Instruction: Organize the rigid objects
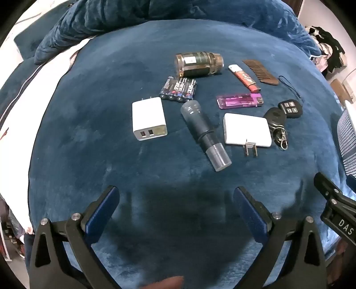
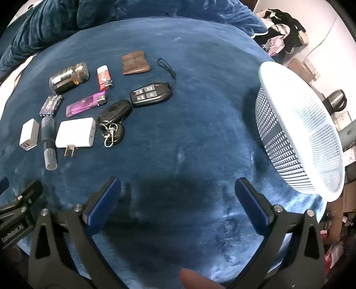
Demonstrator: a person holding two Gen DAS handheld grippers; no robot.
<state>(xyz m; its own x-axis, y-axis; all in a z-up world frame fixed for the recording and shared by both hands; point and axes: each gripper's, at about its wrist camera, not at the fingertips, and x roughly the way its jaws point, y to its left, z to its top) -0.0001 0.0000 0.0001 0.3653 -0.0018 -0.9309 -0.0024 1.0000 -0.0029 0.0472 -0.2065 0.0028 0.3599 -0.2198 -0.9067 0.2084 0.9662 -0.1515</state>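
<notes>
Small objects lie scattered on a blue blanket [image 1: 89,133]: a white USB charger [image 1: 148,118], a grey tube [image 1: 203,131], a battery pack [image 1: 178,89], a brown jar [image 1: 198,64], a red lighter [image 1: 244,77], a purple lighter [image 1: 239,100], a white plug adapter [image 1: 247,130], key fobs [image 1: 282,114] and a brown comb [image 1: 260,72]. My left gripper [image 1: 175,195] hangs open above bare blanket, short of the tube. My right gripper [image 2: 178,186] is open too, over bare blanket right of the key fobs [image 2: 133,104]. A white mesh basket [image 2: 298,142] stands at the right.
Rumpled blue bedding [image 1: 111,20] lies behind the objects. Clothes [image 2: 282,29], boxes and a dark mug [image 2: 337,100] crowd the area beyond the basket. The right gripper's body [image 1: 336,206] shows at the left wrist view's right edge. A fingertip [image 2: 191,277] shows at the bottom.
</notes>
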